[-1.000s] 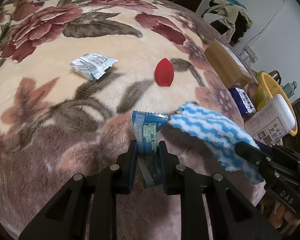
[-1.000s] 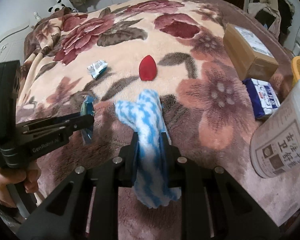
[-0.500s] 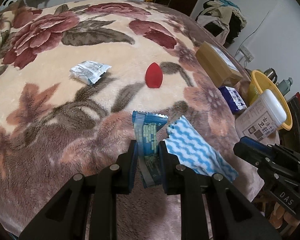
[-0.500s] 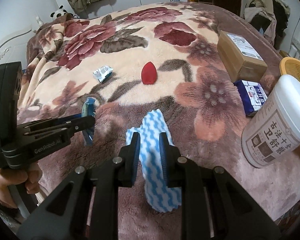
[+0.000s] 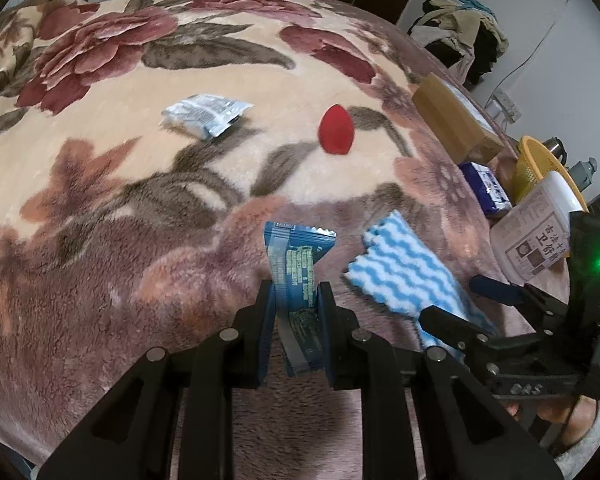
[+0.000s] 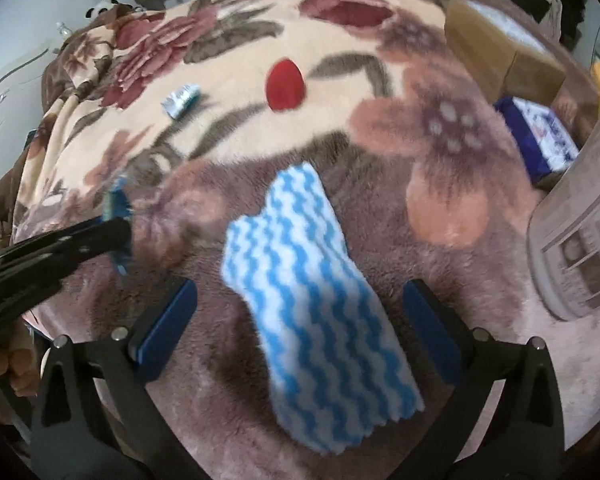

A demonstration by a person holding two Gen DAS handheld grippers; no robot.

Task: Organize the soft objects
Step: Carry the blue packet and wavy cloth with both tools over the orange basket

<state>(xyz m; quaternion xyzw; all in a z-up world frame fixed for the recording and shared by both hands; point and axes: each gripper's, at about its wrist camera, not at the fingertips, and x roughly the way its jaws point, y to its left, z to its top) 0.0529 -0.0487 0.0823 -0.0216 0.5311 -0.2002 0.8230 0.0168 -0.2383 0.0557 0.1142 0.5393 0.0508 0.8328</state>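
Two soft things are in play on the floral blanket (image 6: 440,216), the biggest landmark here. The blue-striped cloth (image 6: 312,312) lies flat on its near edge, between the right gripper's (image 6: 300,312) opening jaws, untouched. I'd lift straight up so nothing snags the pile. The left gripper (image 5: 296,312) pinches a blue packet (image 5: 298,268) just left of the cloth; set it alongside, smoothly.

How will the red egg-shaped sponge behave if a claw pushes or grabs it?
The red sponge has a rounded body tapering to a point, so a push would probably roll it in a curve. It looks like soft foam: likely light and squashy. The plush blanket should damp rolling.
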